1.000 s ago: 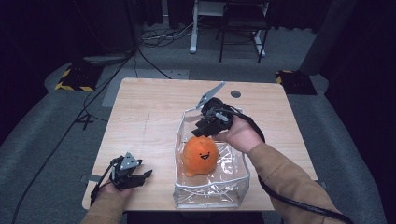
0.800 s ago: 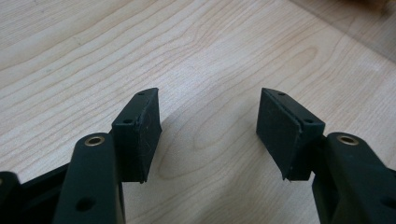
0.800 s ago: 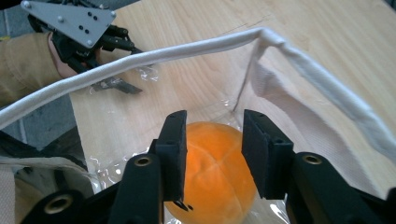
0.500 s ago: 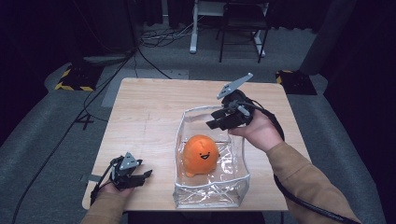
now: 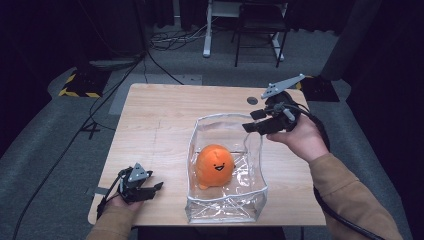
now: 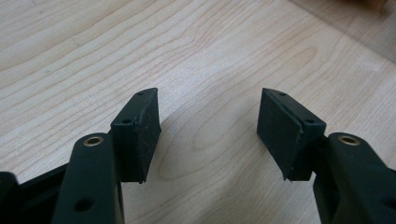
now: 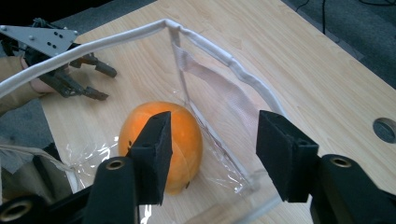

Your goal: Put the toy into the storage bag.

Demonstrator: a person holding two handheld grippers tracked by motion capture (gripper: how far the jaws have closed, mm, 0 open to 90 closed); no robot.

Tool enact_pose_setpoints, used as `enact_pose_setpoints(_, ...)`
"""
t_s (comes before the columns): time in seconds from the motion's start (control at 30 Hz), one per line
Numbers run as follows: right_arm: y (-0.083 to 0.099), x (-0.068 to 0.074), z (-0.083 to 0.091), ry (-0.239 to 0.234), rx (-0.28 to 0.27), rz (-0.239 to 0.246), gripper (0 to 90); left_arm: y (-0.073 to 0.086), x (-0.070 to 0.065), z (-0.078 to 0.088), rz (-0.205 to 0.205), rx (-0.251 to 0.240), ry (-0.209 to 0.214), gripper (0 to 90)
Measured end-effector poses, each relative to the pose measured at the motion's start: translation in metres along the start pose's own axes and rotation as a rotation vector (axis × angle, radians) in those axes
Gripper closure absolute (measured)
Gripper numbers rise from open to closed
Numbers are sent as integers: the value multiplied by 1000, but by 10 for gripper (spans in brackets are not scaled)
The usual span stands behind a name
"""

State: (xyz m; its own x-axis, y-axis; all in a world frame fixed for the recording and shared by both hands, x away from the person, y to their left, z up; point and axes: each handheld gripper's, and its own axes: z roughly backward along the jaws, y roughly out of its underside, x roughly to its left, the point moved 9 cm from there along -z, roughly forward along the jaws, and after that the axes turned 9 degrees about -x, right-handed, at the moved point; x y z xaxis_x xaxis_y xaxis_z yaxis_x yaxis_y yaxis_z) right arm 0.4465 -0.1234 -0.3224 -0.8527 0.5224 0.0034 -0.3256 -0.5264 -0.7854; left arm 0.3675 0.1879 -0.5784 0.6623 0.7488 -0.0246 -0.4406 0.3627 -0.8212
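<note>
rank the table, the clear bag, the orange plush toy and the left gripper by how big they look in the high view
1. table
2. clear bag
3. orange plush toy
4. left gripper, a little smaller than the toy, though it lies nearer the camera, so that last pair is less sure.

My right gripper (image 5: 256, 121) hangs above the far right corner of the surface (image 5: 165, 120), held by my right hand (image 5: 300, 140). Its jaws have just been opening and now stand wide with nothing between them. My left gripper (image 5: 150, 190) rests near the left front corner of the surface, jaws also apart and empty, forearm coming from below.
</note>
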Motion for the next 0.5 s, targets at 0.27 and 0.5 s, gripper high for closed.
enact_pose_setpoints(0.27,18,-22,24,45,-25,-44,437,0,0,0,1,0,2,394)
enact_pose_setpoints(0.5,42,-45,40,96,-28,-97,418,0,0,-1,3,-2,4,389)
